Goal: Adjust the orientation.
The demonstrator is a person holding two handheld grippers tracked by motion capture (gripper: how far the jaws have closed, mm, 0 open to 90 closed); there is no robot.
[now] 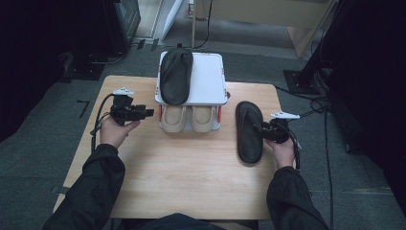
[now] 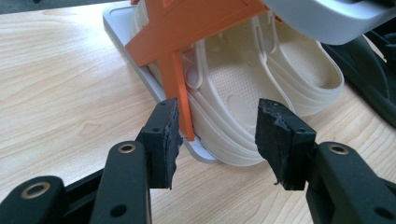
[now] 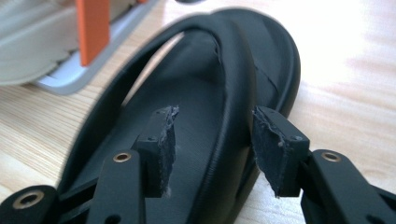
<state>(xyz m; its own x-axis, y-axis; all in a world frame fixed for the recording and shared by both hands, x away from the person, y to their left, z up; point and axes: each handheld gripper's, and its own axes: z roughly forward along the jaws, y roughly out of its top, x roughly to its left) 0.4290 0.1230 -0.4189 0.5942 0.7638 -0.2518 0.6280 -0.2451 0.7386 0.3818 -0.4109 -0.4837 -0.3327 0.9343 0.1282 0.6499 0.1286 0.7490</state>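
Note:
A black flip-flop (image 1: 249,130) lies on the wooden table to the right of a white two-level shoe rack (image 1: 210,81). My right gripper (image 1: 265,128) is at its right side and open; in the right gripper view the jaws straddle the sandal's strap and rim (image 3: 233,93) without pressing on them. A second black flip-flop (image 1: 175,76) rests on the rack's top shelf. Two beige clogs (image 1: 173,118) (image 1: 203,118) sit on the lower shelf. My left gripper (image 1: 146,113) is open just left of the rack, facing the nearer clog (image 2: 243,84) with nothing between its fingers.
Orange supports (image 2: 180,60) hold up the rack's top shelf (image 2: 327,18), one right in front of the left jaw. The rack stands at the table's far edge (image 1: 191,79). Bare wood lies in front of the rack. Cables and dark stands are on the floor around.

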